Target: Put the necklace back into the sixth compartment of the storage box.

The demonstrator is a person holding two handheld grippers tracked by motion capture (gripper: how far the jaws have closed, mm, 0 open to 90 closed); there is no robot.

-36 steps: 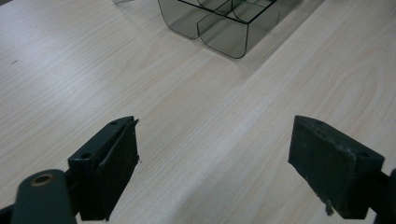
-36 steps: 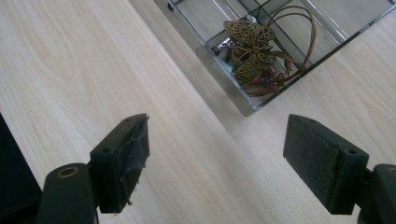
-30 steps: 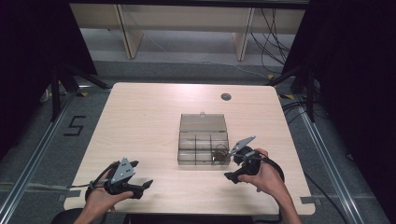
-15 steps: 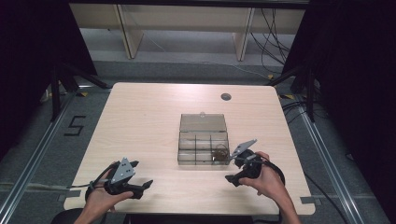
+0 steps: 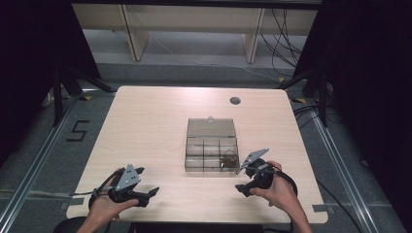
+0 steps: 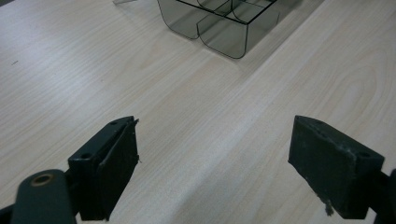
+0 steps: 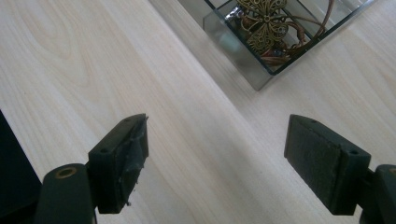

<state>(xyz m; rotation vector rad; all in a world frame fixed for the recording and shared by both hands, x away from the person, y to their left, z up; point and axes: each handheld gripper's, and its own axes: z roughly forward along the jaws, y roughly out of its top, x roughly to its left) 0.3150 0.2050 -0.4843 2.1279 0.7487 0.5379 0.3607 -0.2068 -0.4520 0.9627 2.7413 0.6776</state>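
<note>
Pale wooden desk [image 5: 145,126]: both tools, left tool [image 5: 145,193] and right tool [image 5: 241,180], spread empty; right should enter the clear compartment box [image 5: 212,151] from above, pinching the brass jewellery [image 7: 264,21] squarely.

i see a pale wooden desk [image 5: 145,126] with a clear compartment box [image 5: 212,150] resting near its middle, lid open. a small dark round spot [image 5: 235,101] sits near the far edge.

Items I cannot fully read:
- Compartment box [image 6: 224,23]: cut by the top edge in the left gripper view; same in the right gripper view.
- Brass ornament [image 7: 266,21]: partly cropped; in the high view, a small brown tangle too fine to identify.
- Dark round mark [image 5: 235,101] near the desk's far edge: too small to tell.
</note>
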